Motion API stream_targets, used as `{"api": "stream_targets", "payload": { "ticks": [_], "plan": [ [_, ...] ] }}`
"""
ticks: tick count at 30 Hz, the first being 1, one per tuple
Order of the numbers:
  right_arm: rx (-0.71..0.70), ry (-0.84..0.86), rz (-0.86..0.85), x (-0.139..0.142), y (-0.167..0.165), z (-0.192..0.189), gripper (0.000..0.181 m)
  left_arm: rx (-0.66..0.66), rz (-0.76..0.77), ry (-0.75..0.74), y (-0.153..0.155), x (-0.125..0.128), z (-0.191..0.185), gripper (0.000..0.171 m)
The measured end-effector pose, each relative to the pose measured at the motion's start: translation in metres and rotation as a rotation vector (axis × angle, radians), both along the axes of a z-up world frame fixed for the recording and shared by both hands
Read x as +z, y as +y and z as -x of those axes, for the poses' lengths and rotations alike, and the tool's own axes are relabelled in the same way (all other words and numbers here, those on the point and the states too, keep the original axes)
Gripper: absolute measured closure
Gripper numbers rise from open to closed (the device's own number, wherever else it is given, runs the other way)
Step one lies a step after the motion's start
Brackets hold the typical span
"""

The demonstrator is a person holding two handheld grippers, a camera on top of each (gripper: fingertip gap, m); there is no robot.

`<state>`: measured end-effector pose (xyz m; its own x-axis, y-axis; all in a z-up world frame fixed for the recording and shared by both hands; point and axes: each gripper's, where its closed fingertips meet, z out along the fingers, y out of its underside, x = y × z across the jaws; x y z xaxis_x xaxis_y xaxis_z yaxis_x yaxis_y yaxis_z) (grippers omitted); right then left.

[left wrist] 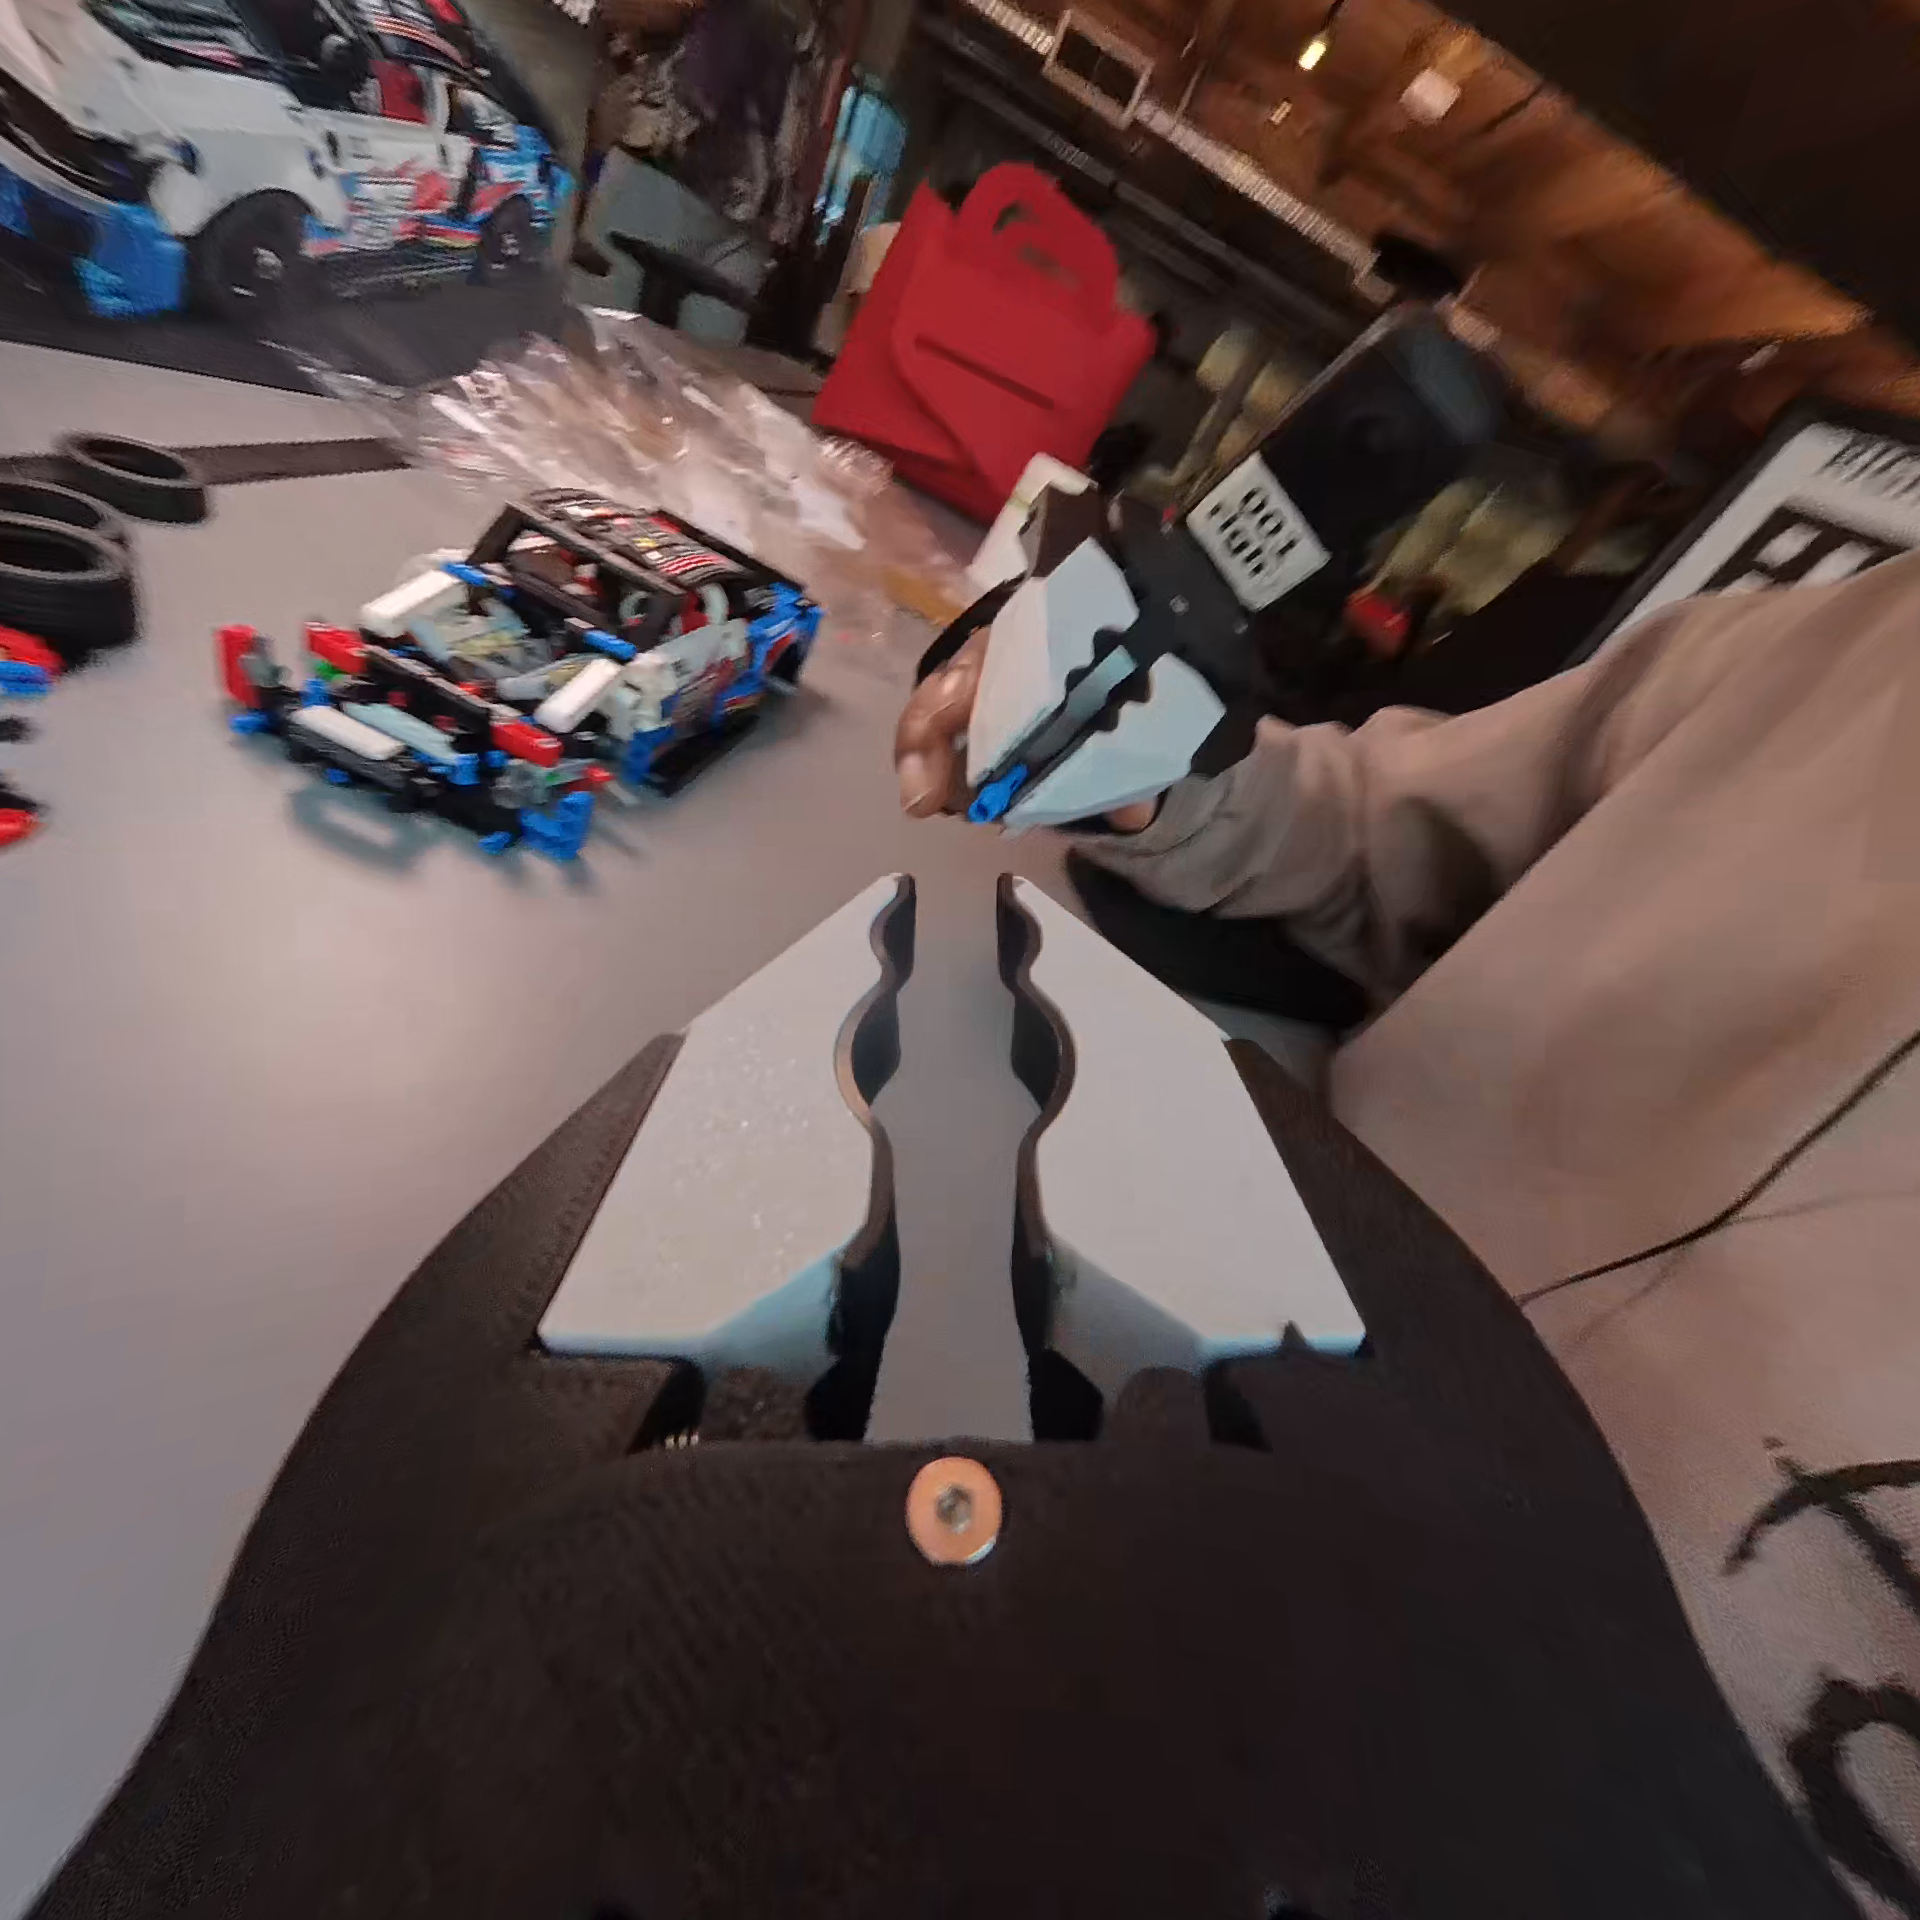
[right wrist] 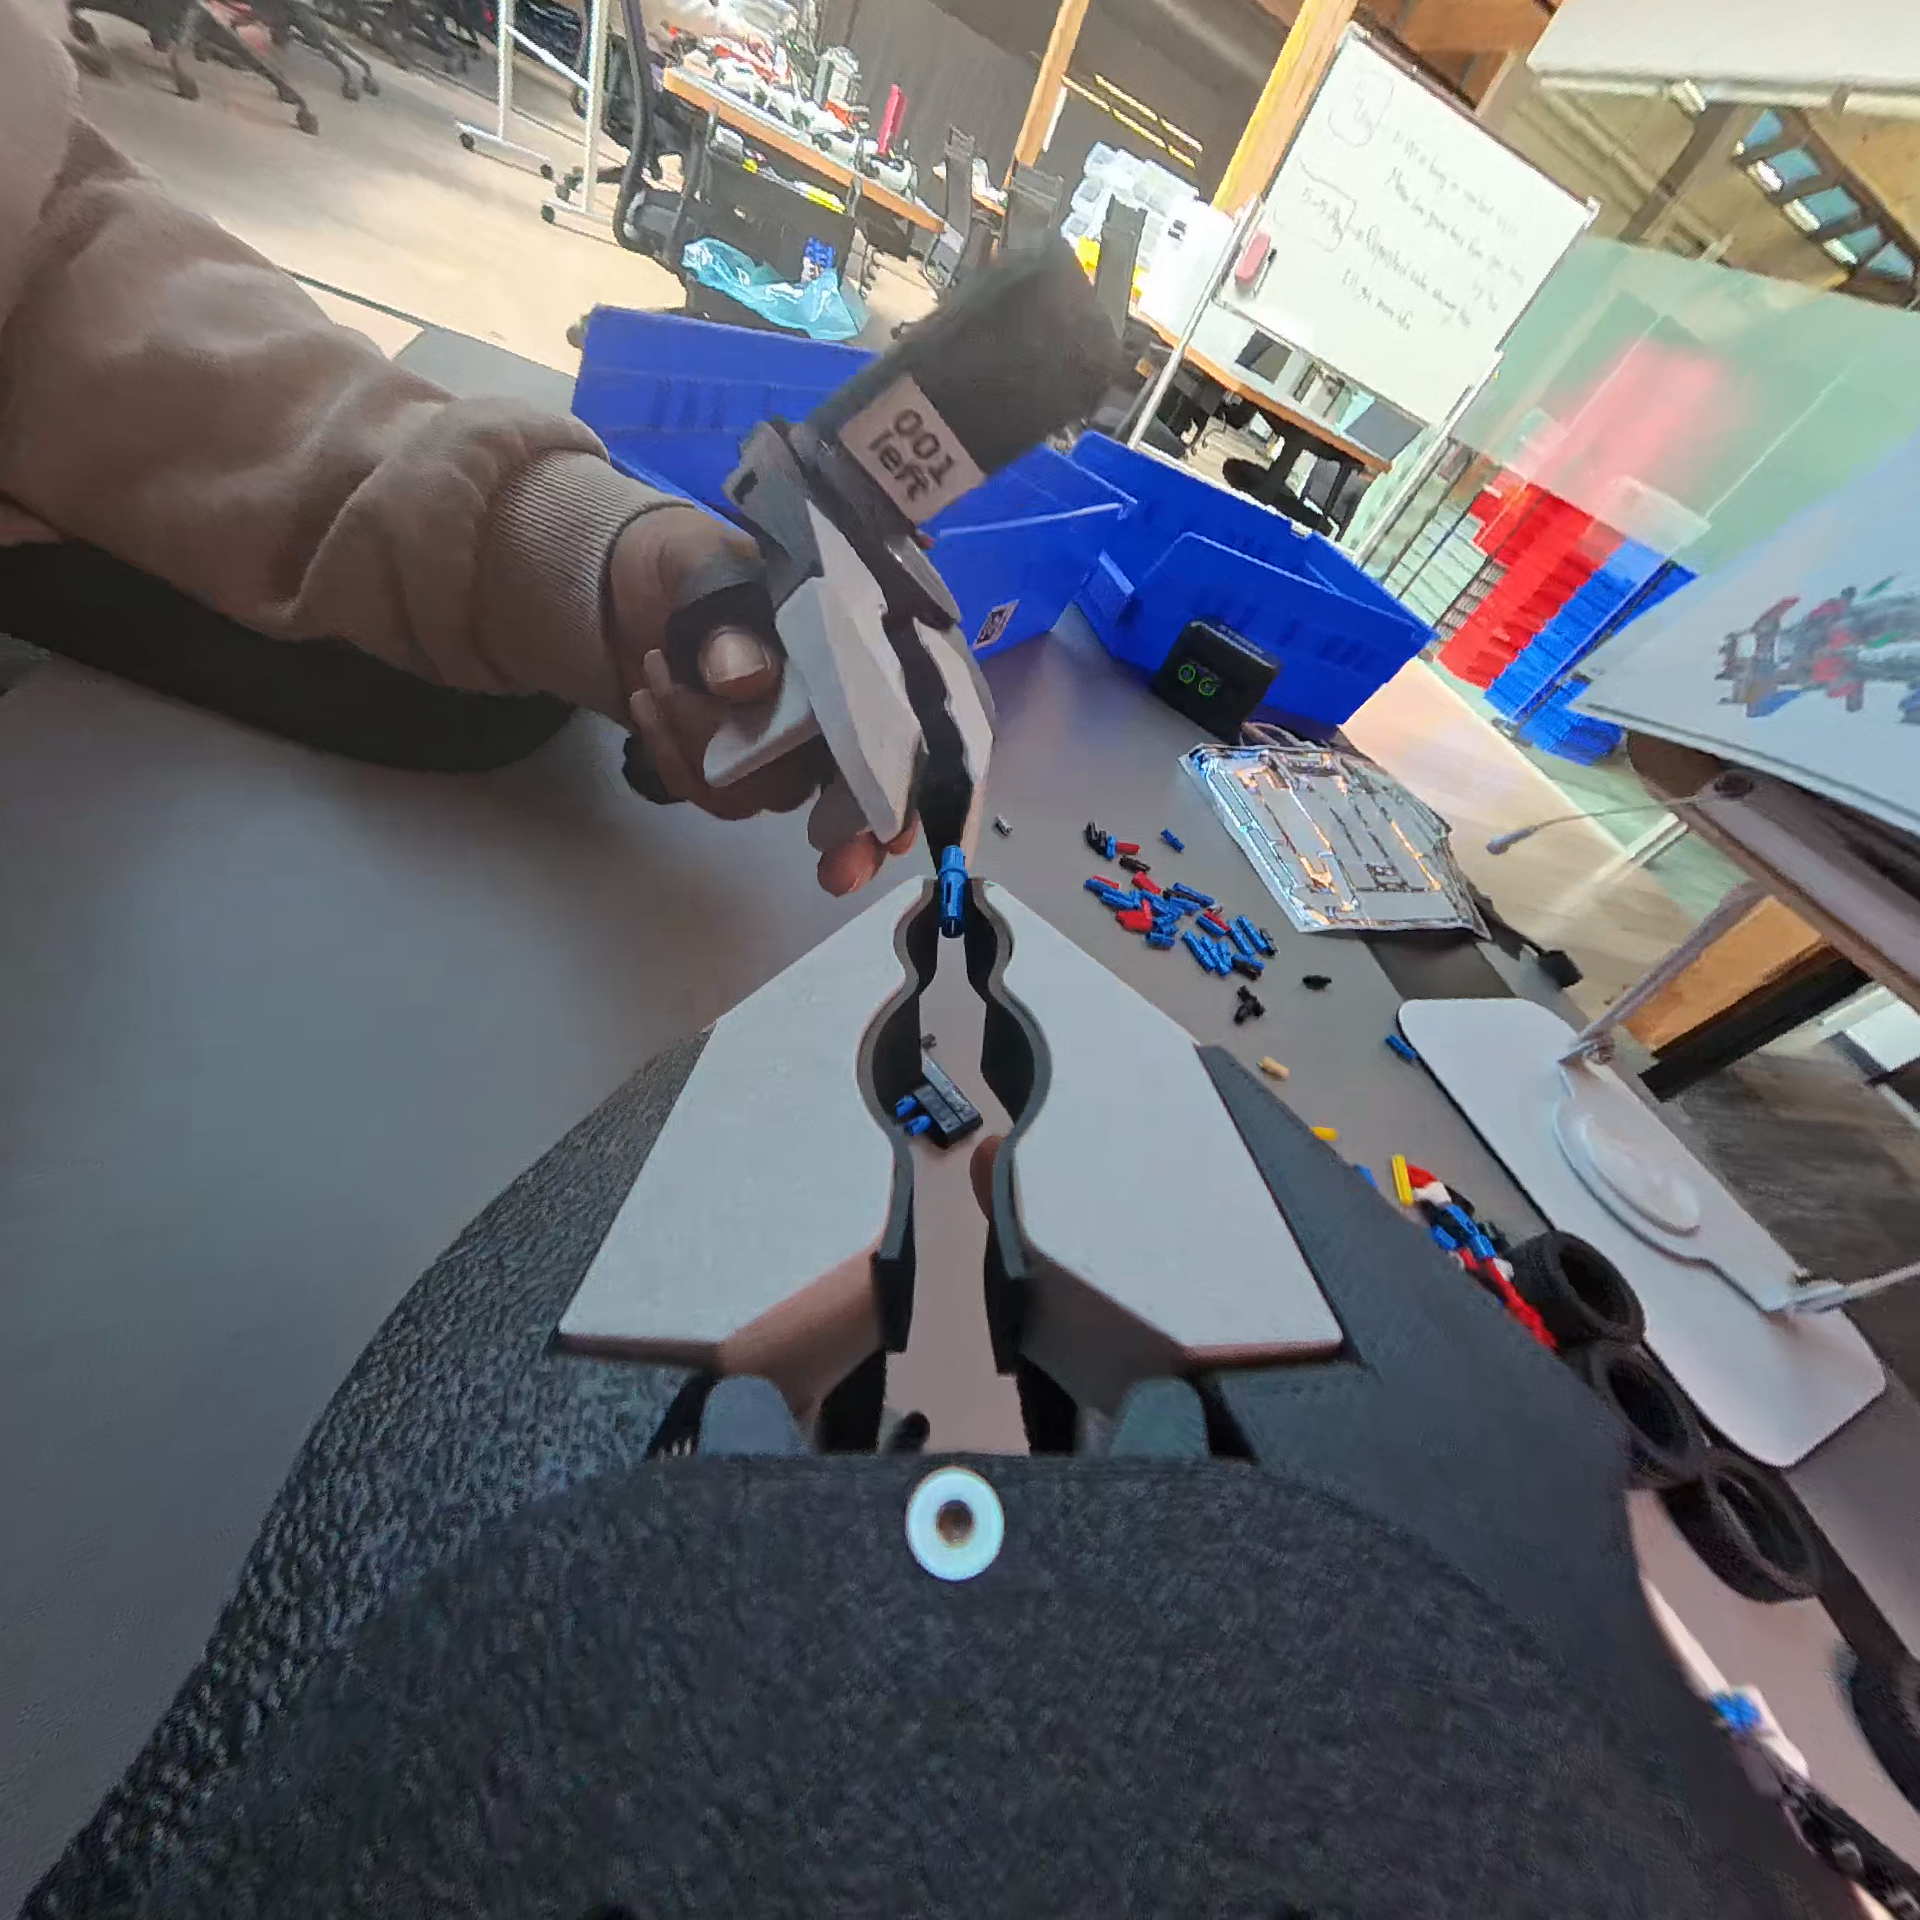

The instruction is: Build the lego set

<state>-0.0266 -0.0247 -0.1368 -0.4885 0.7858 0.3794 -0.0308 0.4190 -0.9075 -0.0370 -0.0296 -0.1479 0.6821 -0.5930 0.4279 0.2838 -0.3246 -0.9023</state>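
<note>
My right gripper [right wrist: 951, 899] is shut on a small blue pin [right wrist: 951, 896], held upright at its fingertips above the grey table [right wrist: 312, 987]. My left gripper [left wrist: 956, 883] has a narrow gap between its fingers and is empty. It points at the right gripper [left wrist: 1023, 805] and its pin [left wrist: 992, 802], which sit just beyond the left tips. In the right wrist view the left gripper [right wrist: 940, 826] hangs tip-down just above the pin. A partly built blue, white, red and black lego car [left wrist: 520, 665] lies on the table to the left.
A pile of loose blue, red and black pins [right wrist: 1174, 914], a black piece with blue pins [right wrist: 940, 1112], a sticker sheet [right wrist: 1330, 842], black tyres [right wrist: 1579, 1288], blue bins [right wrist: 1247, 603] and an instruction stand [right wrist: 1621, 1195] are here. Tyres [left wrist: 62, 551], clear bags [left wrist: 644, 416] and a red bag [left wrist: 987, 332] sit behind the car. My two grippers' fingertips are within a few centimetres of each other.
</note>
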Motion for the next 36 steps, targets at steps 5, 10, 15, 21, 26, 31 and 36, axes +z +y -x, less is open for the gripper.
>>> {"api": "stream_targets", "payload": {
  "ticks": [5,10,15,21,26,31,36],
  "plan": [
    [-0.069,-0.132,0.058,-0.020,0.028,0.006,0.179,0.164,0.028,0.670,-0.002,-0.056,0.056,0.145],
    [-0.102,-0.207,0.036,-0.039,0.035,0.010,0.179,0.091,0.131,0.766,-0.005,-0.091,0.052,0.132],
    [-0.112,-0.256,0.027,-0.048,0.037,0.010,0.179,0.058,0.189,0.799,-0.004,-0.104,0.041,0.125],
    [-0.102,-0.311,0.021,-0.058,0.035,0.009,0.179,0.081,0.221,0.846,-0.001,-0.110,0.041,0.149],
    [-0.071,-0.343,-0.019,-0.066,0.024,0.007,0.179,0.099,0.256,0.794,0.000,-0.108,0.040,0.149],
    [-0.054,-0.326,-0.103,-0.073,0.015,0.007,0.179,0.082,0.321,0.484,0.001,-0.090,0.023,0.150],
    [-0.020,-0.311,-0.216,-0.080,0.009,0.002,0.179,0.079,0.367,0.195,0.002,-0.072,0.018,0.171]
  ]
}}
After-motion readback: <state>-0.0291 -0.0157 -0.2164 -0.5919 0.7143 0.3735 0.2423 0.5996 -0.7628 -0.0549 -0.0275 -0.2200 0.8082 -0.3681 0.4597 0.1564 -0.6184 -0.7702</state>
